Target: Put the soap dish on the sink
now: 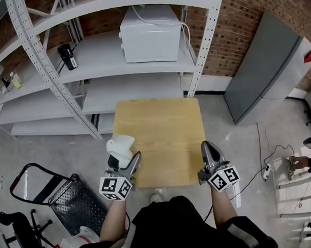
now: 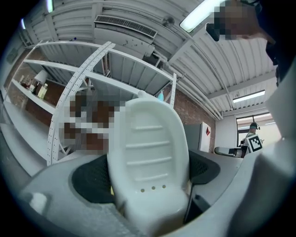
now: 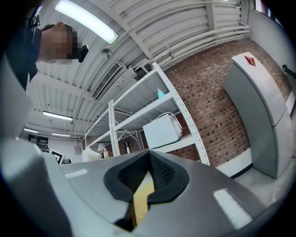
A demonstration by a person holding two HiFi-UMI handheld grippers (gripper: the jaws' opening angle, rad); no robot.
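A bare wooden desk stands on the grey floor, just in front of a white shelf rack on the far side. A white microwave sits on one shelf. At the desk's near left corner, the left tongs grip a white soap dish. The right tongs hover over the near right edge, holding nothing. A grey cabinet leans by the brick wall at the far right.

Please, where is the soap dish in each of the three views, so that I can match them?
Head view: lower left, soap dish held by the left gripper.
Left gripper view: the dish fills the centre, between the jaws.
Right gripper view: a small white shape at left may be it; too small to tell.
Shared landmark: the white shelf rack.
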